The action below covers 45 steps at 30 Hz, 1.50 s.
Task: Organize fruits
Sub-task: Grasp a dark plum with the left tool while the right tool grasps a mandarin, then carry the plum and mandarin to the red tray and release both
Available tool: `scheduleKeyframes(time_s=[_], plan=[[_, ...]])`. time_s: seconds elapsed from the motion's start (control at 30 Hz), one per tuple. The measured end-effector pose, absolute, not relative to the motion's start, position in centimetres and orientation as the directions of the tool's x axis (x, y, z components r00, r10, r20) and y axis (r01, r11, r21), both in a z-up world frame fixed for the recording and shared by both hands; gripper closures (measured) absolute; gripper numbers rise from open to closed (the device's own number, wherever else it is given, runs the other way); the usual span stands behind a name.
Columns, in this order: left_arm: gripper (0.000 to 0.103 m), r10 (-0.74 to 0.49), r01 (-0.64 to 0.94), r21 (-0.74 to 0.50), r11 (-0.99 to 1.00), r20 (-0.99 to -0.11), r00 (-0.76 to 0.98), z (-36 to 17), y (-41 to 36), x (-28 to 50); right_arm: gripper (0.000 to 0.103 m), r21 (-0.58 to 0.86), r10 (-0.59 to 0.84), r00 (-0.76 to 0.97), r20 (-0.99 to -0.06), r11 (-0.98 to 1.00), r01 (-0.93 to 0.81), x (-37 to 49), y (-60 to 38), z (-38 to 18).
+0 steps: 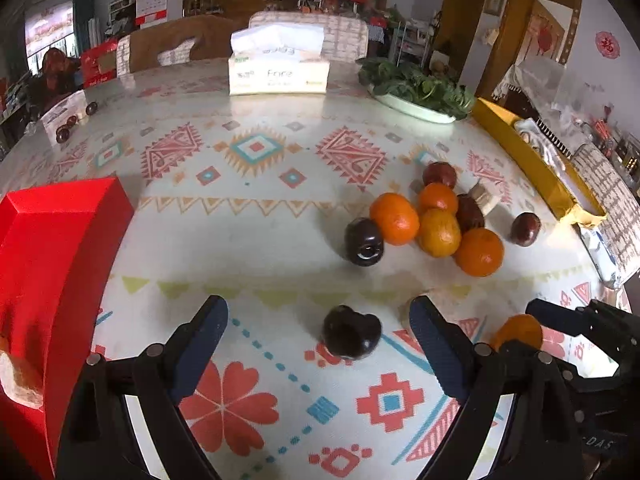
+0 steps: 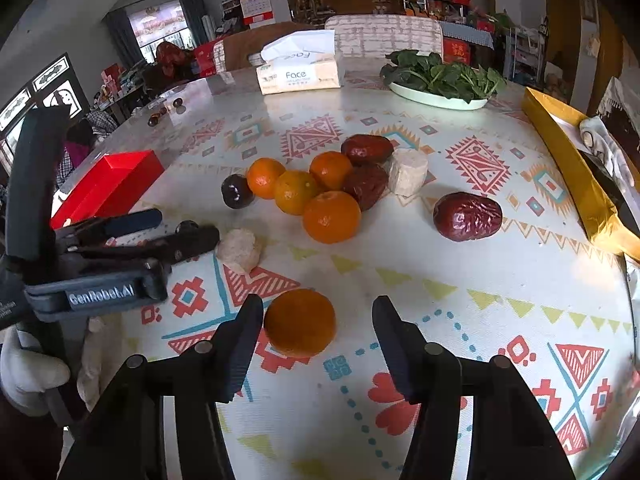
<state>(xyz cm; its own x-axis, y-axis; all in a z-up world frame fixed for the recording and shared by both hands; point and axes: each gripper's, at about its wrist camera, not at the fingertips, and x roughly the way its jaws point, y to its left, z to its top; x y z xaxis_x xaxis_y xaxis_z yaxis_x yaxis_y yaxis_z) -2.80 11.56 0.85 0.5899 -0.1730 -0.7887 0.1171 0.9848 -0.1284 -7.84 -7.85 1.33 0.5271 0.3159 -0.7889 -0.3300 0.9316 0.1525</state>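
In the left wrist view my left gripper (image 1: 318,306) stands open just above the patterned table, and a dark plum (image 1: 351,332) lies between its fingers, touching neither. In the right wrist view my right gripper (image 2: 318,303) is open around a single orange (image 2: 300,322). The orange sits against the left finger, with a gap to the right one. Further back lies a pile of several oranges (image 2: 331,216), red jujubes (image 2: 366,149) and another dark plum (image 2: 237,191). One jujube (image 2: 467,216) lies apart to the right. A red box (image 1: 60,240) stands at the left.
A tissue box (image 2: 300,76) and a plate of green leaves (image 2: 440,98) stand at the far side. A yellow box (image 2: 568,160) runs along the right edge. White chunks lie by the pile (image 2: 408,172) and near the left gripper (image 2: 240,250). A gloved hand (image 2: 28,376) holds the left gripper.
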Motion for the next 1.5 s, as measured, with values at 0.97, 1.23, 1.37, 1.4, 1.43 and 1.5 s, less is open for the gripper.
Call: scheduleKeyframes(time_s=[0.97,1.23,1.37,1.4,1.43,1.5], plan=[[0.078,-0.232,0.035,-0.293,0.955,-0.670,0.705,5.4,22.3,-7.7,0.064,0.260,0.457,0.481,-0.748,0.869,-0.421,-7.8,-4.1,5.0],[0.078,-0.058,-0.167,-0.257,0.952,-0.687,0.724,6.0,32.6,-7.0,0.064,0.298,0.574,0.376,-0.728,0.758,-0.580,-5.2,7.6,7.1],[0.078,-0.017,-0.233,-0.253,0.939,-0.711,0.703,5.1,36.0,-6.2,0.064,0.342,0.619,0.304,-0.724,0.705,-0.622,-3.5,13.6,6.8],[0.078,-0.010,-0.243,-0.250,0.937,-0.715,0.699,4.9,36.5,-6.1,0.064,0.347,0.624,0.291,-0.725,0.696,-0.629,-3.3,14.7,6.6],[0.078,-0.006,-0.249,-0.249,0.936,-0.719,0.695,4.7,37.0,-6.1,0.064,0.344,0.624,0.282,-0.729,0.690,-0.637,-3.0,16.1,6.4],[0.078,-0.004,-0.257,-0.250,0.933,-0.724,0.690,4.3,37.3,-6.1,0.064,0.339,0.620,0.264,-0.739,0.680,-0.650,-2.6,18.3,5.8]])
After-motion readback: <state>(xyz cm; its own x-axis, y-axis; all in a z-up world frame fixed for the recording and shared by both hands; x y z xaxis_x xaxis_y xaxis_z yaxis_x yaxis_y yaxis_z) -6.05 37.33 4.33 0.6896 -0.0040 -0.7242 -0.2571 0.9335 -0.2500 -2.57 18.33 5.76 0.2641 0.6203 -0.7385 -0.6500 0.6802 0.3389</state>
